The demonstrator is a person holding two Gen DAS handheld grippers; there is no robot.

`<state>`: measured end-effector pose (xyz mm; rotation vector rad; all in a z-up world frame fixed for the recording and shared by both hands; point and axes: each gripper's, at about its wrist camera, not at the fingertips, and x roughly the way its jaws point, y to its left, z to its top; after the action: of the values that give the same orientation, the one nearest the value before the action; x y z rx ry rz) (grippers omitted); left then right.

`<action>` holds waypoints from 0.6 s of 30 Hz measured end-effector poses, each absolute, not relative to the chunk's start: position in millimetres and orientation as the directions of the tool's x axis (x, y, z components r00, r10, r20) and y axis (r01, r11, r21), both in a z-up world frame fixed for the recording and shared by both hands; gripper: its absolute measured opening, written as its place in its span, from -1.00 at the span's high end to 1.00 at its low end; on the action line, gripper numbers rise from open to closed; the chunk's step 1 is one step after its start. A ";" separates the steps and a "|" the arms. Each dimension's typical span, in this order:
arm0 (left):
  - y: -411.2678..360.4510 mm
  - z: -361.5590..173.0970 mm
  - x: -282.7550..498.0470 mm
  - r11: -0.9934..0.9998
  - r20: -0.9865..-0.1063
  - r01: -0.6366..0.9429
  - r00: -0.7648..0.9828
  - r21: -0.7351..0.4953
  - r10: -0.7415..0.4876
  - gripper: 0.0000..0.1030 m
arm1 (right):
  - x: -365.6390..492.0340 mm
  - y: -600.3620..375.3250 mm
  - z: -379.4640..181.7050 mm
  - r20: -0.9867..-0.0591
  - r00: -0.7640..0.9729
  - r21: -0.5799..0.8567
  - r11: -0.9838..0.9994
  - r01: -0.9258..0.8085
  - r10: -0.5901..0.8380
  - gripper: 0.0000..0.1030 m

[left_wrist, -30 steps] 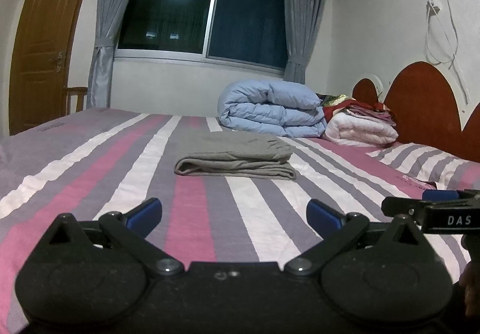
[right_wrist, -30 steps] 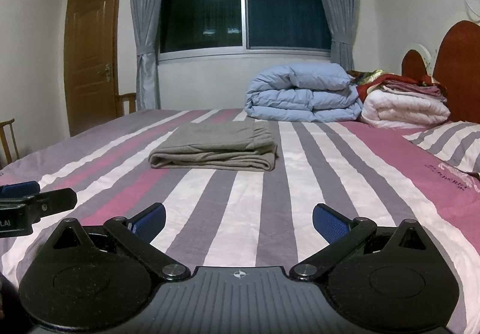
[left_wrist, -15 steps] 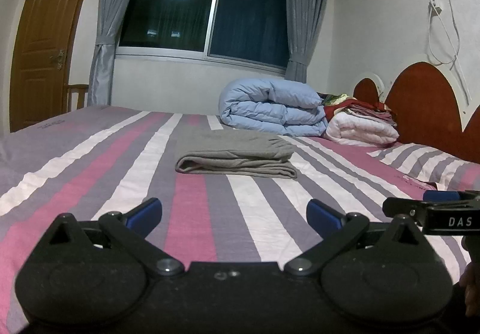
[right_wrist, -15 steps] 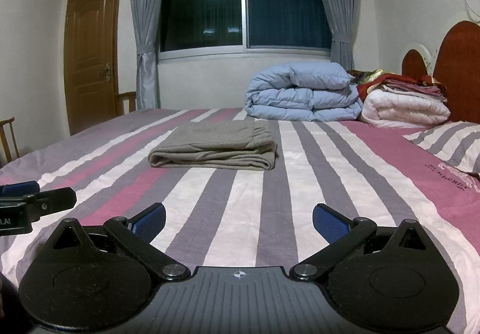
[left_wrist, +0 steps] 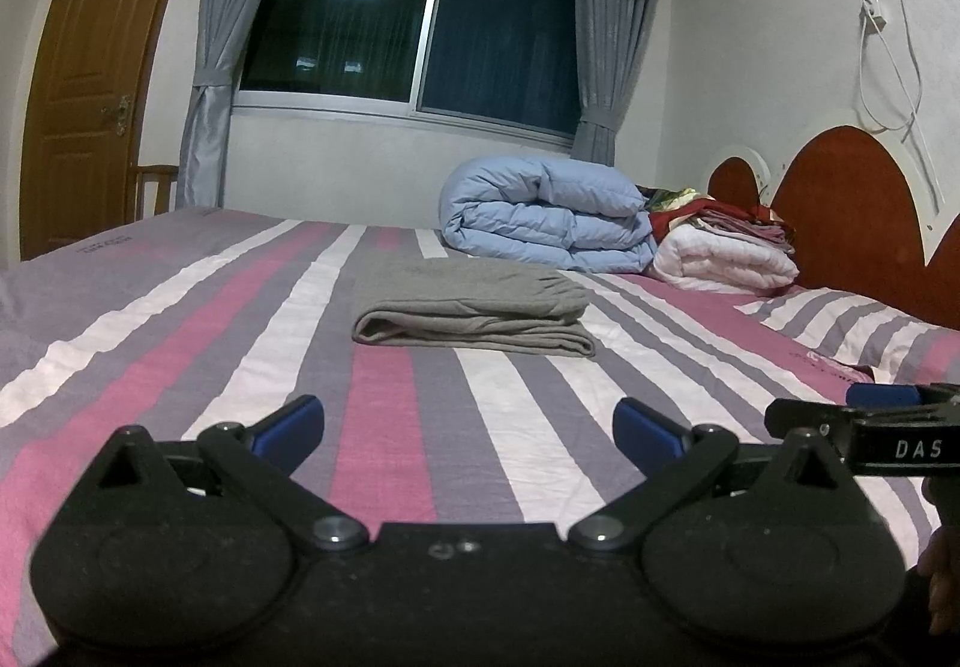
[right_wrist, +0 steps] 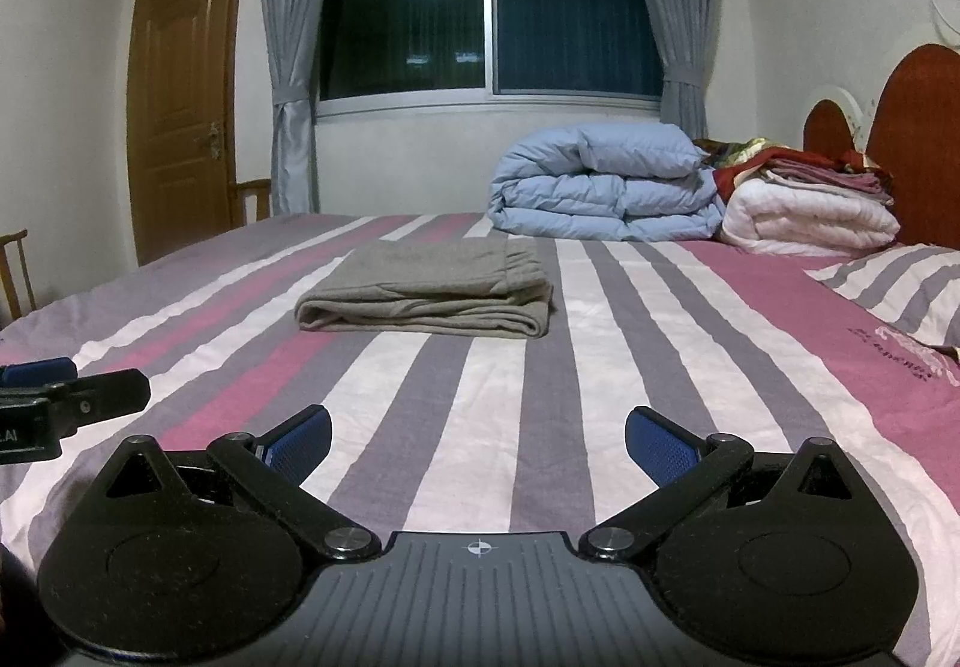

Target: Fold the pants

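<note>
On the striped bed (right_wrist: 480, 397) lie folded grey pants (right_wrist: 426, 295); both grippers' fingers (left_wrist: 288, 424) spread wide, empty.

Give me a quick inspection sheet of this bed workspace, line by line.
Surface: striped bedsheet, lightly creased.
Job's things: grey pants folded into a stack at mid-bed.
Clutter: blue duvet, white quilt with folded cloths on top, pillow.
Grippers: left gripper and right gripper open, holding nothing.
Cables: white cord on the wall.
Surroundings: window, curtains, door, headboard.

grey pants (left_wrist: 471, 307) folded flat on bed
</note>
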<state>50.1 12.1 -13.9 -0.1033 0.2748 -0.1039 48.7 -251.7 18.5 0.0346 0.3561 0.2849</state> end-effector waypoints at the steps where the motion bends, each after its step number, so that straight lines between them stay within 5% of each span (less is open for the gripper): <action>1: 12.5 -13.4 50.2 0.989 -0.264 0.088 0.958 -0.115 -0.116 -0.89 | 48.5 -252.3 18.0 -0.340 0.898 0.082 0.959 -0.270 0.281 -1.00; 18: 17.2 -17.1 48.9 0.985 -0.267 0.111 0.953 -0.135 -0.145 -0.89 | 48.6 -255.0 17.0 -0.341 0.897 0.081 0.959 -0.271 0.282 -1.00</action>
<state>48.9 17.2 -17.1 -0.1194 0.2800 -0.1304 48.6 -255.0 17.0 0.0313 0.3579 0.2868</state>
